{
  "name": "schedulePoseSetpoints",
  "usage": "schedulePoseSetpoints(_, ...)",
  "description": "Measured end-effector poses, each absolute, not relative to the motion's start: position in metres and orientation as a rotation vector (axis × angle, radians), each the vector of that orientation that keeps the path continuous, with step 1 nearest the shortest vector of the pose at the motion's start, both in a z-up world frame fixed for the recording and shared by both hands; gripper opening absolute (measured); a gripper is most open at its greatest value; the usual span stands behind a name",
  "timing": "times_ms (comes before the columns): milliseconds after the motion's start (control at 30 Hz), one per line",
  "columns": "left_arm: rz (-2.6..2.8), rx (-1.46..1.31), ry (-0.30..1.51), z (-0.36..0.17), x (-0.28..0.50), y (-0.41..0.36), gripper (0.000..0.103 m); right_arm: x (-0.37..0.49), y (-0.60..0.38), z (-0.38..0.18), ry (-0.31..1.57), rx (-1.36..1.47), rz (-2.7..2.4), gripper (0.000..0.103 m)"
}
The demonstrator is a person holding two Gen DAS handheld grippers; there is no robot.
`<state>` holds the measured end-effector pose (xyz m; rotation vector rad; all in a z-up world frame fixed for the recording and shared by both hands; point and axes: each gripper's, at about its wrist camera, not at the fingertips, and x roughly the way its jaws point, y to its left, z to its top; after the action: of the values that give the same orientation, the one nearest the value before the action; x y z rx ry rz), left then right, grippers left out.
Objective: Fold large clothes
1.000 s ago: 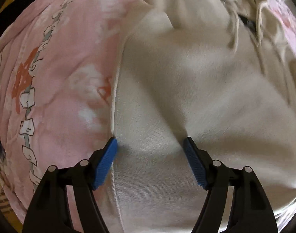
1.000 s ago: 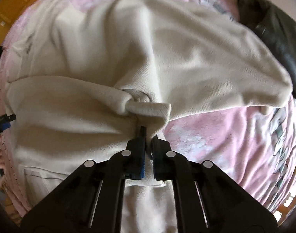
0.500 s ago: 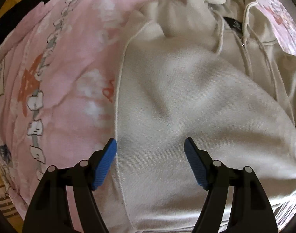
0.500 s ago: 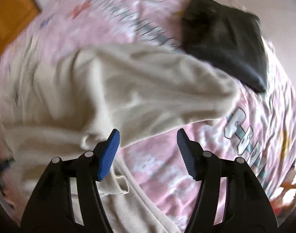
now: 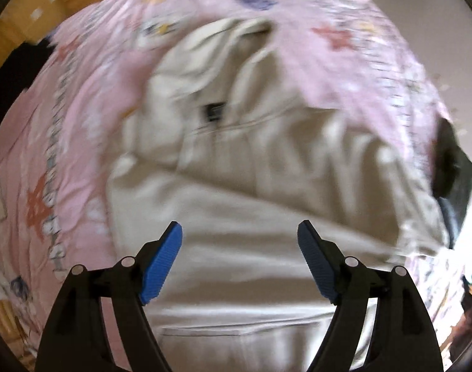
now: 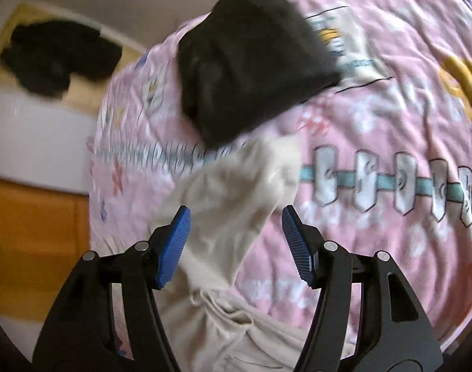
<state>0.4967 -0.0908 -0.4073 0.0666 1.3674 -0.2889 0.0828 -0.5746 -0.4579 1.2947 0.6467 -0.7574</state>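
While the cream hoodie [image 5: 251, 204] lies spread across the pink printed bedcover [image 5: 344, 71], both tools hang above it with nothing between their blue pads. The left gripper [image 5: 239, 260] looks steeply down on the garment's body, its jaws having just opened a little further and now standing wide apart, clear of the cloth; that high, empty pose reads as a pause to survey the fold rather than a grab. The right gripper [image 6: 236, 241] has just been opening too, and its jaws are parted over a loose cream sleeve [image 6: 236, 192] that trails across the cover, so the sleeve seems to have been let go there, laid out to the side where it could be folded inward. Its cuffed end stops just beside a folded black garment [image 6: 248, 62], probably a finished piece set aside to keep the working area free. Much is hard to read: both views are smeared by motion, so the hoodie's hood, its dark neck label [image 5: 213, 112] and the front pocket seam near the bottom edge are only soft shapes. Whether the other sleeve is already tucked in I cannot tell. The hoodie's lower hem is cut off behind the left tool, and another dark heap [image 6: 59, 55] past the bed's edge is too blurred to name.
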Motion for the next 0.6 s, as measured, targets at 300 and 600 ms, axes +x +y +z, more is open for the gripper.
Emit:
schedulePoseSetpoints(300,-0.502,0.226,1.364,-0.409,0.452,-0.240,0.079,0.094,-0.622,-0.580,0.637,1.613,-0.572,0.060)
schedulePoseSetpoints(600,-0.456,0.285,1.542,-0.481,0.427,-0.300,0.079,0.113,-0.628,-0.644,0.577,1.691,-0.607,0.060)
